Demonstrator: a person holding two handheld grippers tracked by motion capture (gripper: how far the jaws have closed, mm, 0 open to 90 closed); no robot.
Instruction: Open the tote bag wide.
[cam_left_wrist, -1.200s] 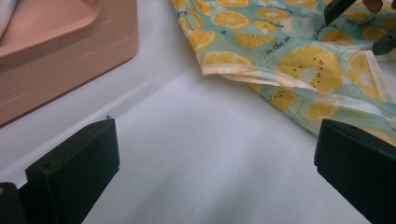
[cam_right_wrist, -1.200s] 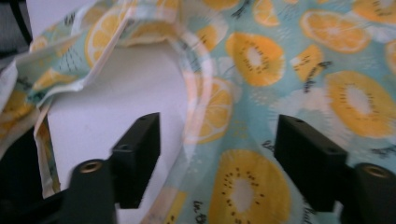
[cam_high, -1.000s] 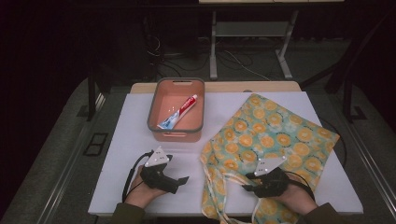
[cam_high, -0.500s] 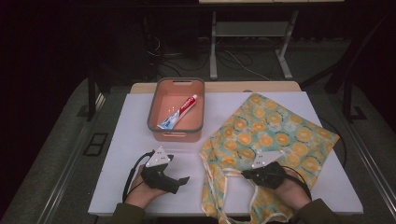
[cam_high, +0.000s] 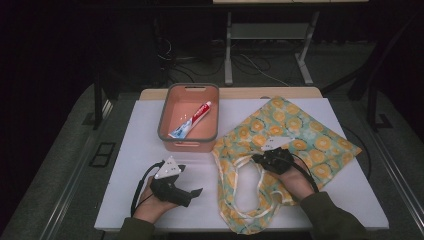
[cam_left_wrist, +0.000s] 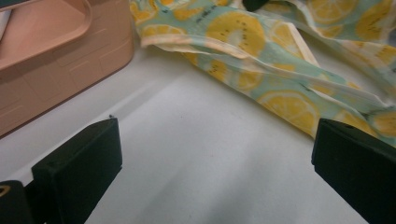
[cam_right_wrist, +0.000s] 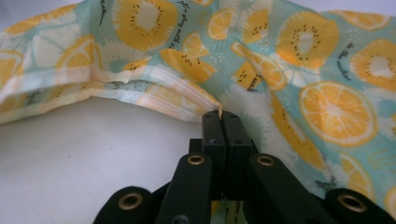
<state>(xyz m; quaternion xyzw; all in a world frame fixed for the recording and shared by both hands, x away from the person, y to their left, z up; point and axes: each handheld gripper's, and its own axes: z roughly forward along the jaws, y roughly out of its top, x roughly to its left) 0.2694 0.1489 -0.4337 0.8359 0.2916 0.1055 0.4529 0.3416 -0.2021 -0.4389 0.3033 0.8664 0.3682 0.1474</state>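
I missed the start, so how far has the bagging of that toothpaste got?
Nothing looks packed yet: the toothpaste lies in the orange bin. In hand: the right gripper is shut on the fruit-print bag at its rim. The left gripper rests open on the table. Left, probably: opening the bag and moving the toothpaste in.

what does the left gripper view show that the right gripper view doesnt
Left gripper view alone: the peach plastic bin at upper left, and the left gripper with jaws wide apart over bare table. Right gripper view alone: the right gripper with jaws together, at the bag's cream-trimmed edge. Both: the citrus-print fabric bag and the white table.
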